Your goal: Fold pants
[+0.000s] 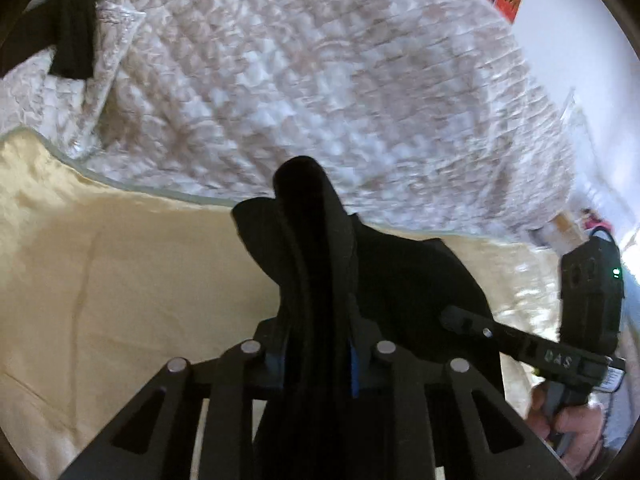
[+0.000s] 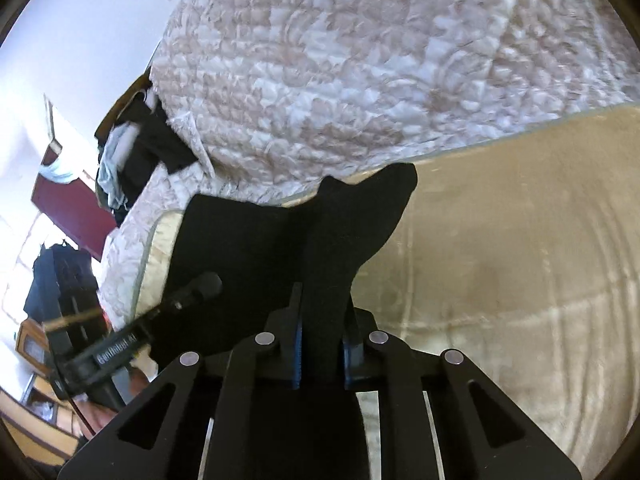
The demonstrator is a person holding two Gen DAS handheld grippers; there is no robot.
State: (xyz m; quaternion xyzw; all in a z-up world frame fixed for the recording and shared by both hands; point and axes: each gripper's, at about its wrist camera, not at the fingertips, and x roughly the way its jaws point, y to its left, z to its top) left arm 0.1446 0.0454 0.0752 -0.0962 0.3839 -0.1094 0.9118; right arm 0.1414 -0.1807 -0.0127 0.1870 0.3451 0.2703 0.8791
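Black pants (image 1: 400,280) hang bunched between two grippers above a cream sheet (image 1: 120,300) on the bed. Left gripper (image 1: 316,356) is pinched nearly closed on a thick fold of the dark cloth, which stands up past its blue-padded fingers (image 1: 353,376). Right gripper (image 2: 320,360) is likewise clamped tight on another gathered edge of the pants. Behind both lies a quilted white bedspread (image 2: 360,80), with a heap of clothes (image 2: 132,160) at its far edge.
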